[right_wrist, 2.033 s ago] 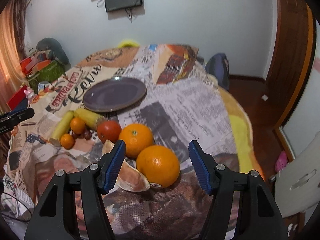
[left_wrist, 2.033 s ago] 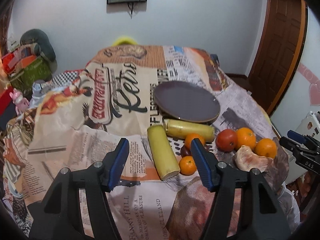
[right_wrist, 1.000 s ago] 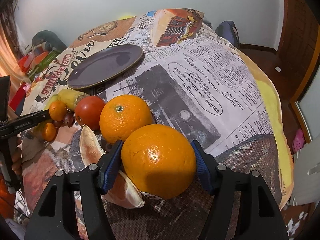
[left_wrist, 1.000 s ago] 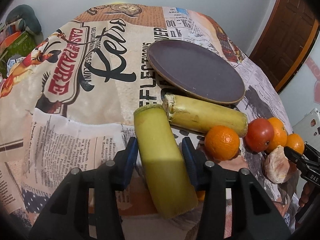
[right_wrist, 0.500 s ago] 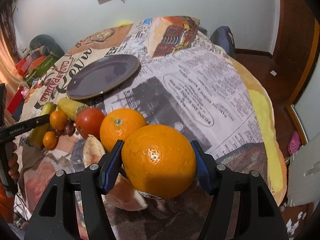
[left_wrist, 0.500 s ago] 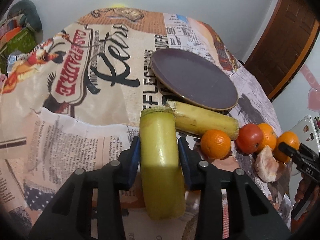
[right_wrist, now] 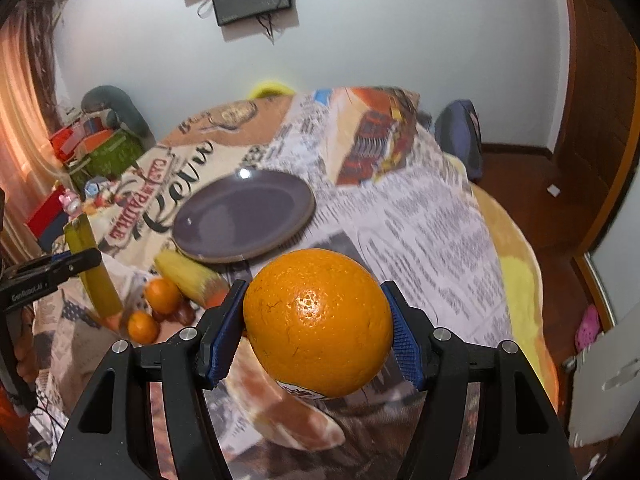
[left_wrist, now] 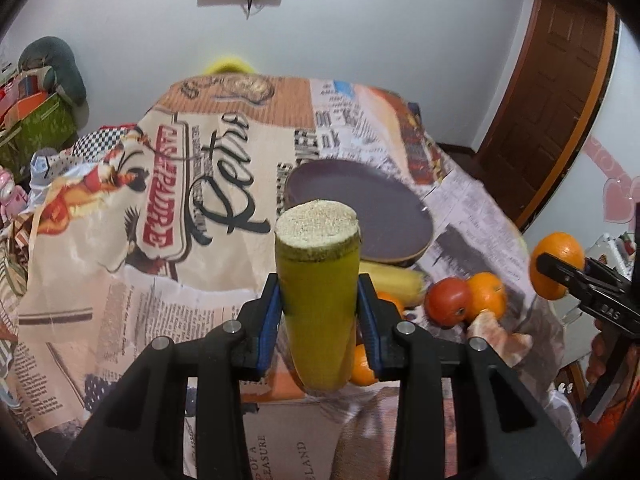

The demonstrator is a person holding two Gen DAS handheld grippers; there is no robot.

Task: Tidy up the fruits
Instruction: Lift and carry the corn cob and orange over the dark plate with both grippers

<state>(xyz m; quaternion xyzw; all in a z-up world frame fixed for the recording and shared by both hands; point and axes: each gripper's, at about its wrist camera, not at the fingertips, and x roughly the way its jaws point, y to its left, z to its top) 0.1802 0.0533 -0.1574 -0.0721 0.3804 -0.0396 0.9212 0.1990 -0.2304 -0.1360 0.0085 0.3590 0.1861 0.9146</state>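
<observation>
The counter is the biggest thing, and its printed cloth has big words on it: "Retro" in the middle left of the left wrist view, red letters that may say "CASA PADRE", and small news print too blurry to read. The purple plate sits in the middle of the right wrist view with nothing on it, and I think both fruits should go there. The left tool is closed tight on a green-yellow sugarcane piece, which it holds up off the cloth with its cut end on top, low in the middle of the frame. It is long and smooth, so it could tip or slide out, or roll off the plate when put down. The right tool is squeezed shut on a big orange, low in the middle of its view. The orange is round, so it could pop out or roll away. It has a small sticker underneath that I cannot read. The tool arms say "GenRobot.AI". The two tools might bump over the plate.
</observation>
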